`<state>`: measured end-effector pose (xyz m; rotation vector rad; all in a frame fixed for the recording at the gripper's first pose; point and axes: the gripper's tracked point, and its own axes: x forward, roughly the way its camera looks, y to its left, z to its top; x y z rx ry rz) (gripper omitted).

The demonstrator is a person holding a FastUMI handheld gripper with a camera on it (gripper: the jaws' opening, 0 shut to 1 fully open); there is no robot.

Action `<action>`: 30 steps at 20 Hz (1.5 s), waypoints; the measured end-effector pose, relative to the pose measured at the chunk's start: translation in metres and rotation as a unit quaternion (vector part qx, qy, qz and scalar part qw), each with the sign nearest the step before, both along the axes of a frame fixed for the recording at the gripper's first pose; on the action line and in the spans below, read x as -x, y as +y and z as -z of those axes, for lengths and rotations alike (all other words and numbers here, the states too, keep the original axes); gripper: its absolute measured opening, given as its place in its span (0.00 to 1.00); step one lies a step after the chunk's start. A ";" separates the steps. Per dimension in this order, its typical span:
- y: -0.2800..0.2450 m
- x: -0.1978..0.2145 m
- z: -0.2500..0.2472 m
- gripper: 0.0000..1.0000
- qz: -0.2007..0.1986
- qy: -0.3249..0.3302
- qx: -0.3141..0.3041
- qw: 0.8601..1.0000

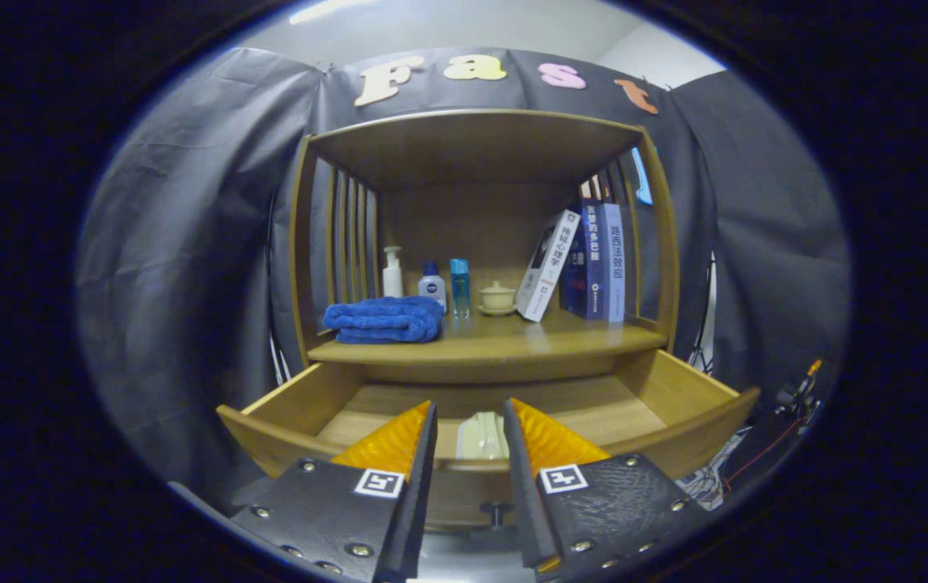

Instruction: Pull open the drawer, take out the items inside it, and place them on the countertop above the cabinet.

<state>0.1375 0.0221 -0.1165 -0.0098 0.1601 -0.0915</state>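
The wooden drawer (674, 385) under the cabinet is pulled out towards me. A pale cream item (480, 437) lies inside it near the front wall, seen in the gap between my fingers. My gripper (470, 413) hovers over the drawer's front edge, open, with nothing pressed between the fingers. The drawer's knob (495, 512) shows low between the fingers. Above the drawer is the countertop (512, 338), a wooden shelf surface.
On the countertop lie a folded blue towel (385, 319), a white pump bottle (392, 273), a small white-and-blue bottle (432, 287), a blue bottle (459, 287), a lidded cup (498, 298) and several books (593, 263). Slatted side walls and a wooden top enclose the shelf.
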 end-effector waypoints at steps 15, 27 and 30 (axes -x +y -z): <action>-0.025 -0.082 0.096 0.47 0.033 0.289 -0.019 0.957; -0.026 -0.079 0.118 0.20 0.024 0.318 -0.010 0.948; -0.023 -0.081 0.107 0.20 0.018 0.299 -0.006 0.954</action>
